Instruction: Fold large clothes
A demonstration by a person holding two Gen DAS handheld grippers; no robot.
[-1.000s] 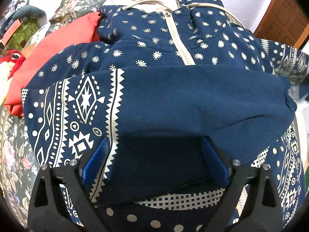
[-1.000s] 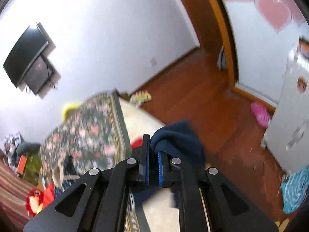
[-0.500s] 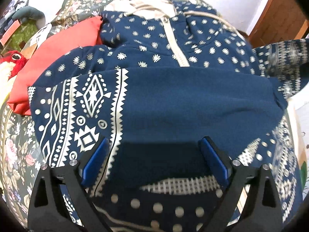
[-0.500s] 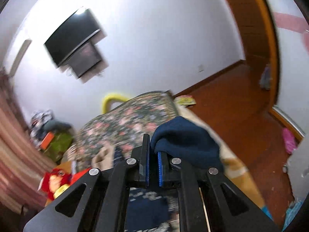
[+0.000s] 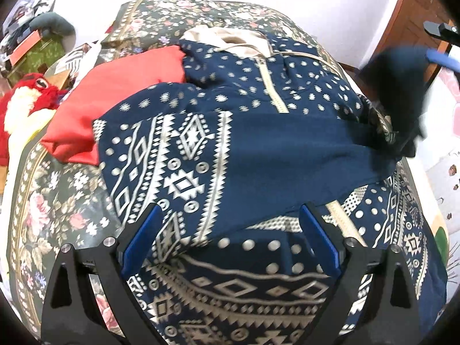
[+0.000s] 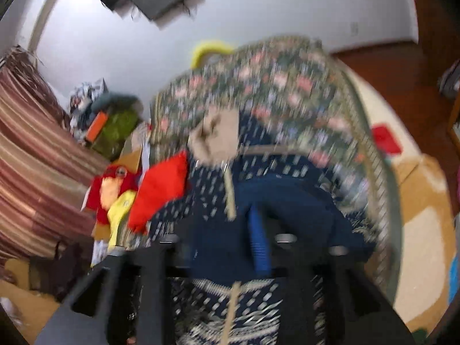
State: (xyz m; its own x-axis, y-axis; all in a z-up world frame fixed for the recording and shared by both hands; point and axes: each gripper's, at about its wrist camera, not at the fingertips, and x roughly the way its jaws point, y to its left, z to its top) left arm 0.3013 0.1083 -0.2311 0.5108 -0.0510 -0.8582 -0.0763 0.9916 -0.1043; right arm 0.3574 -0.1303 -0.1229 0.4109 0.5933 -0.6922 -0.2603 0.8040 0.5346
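Note:
A navy hoodie (image 5: 258,92) with white patterns and a beige zip lies face up on the floral bedspread (image 5: 57,201). One patterned sleeve (image 5: 287,149) is folded across its chest. My left gripper (image 5: 230,212) hovers open above the hoodie's lower part, nothing between its blue pads. My right gripper (image 5: 442,54) comes in at the upper right with the other navy sleeve (image 5: 396,86) hanging from it, blurred. In the right wrist view that gripper (image 6: 221,224) is over the hoodie (image 6: 258,172). Its jaws are opening, with navy sleeve cloth (image 6: 218,244) lying loose between them.
A folded red cloth (image 5: 115,92) lies against the hoodie's left shoulder. A red and white plush toy (image 5: 28,92) sits beyond it at the bed's left edge. A wooden door (image 5: 408,14) stands at the far right. Striped curtains (image 6: 34,158) hang on the left.
My right gripper swung from facing the wall down over the hoodie, carrying the navy sleeve, and its shut jaws have parted. My left gripper drew back and upward, still open.

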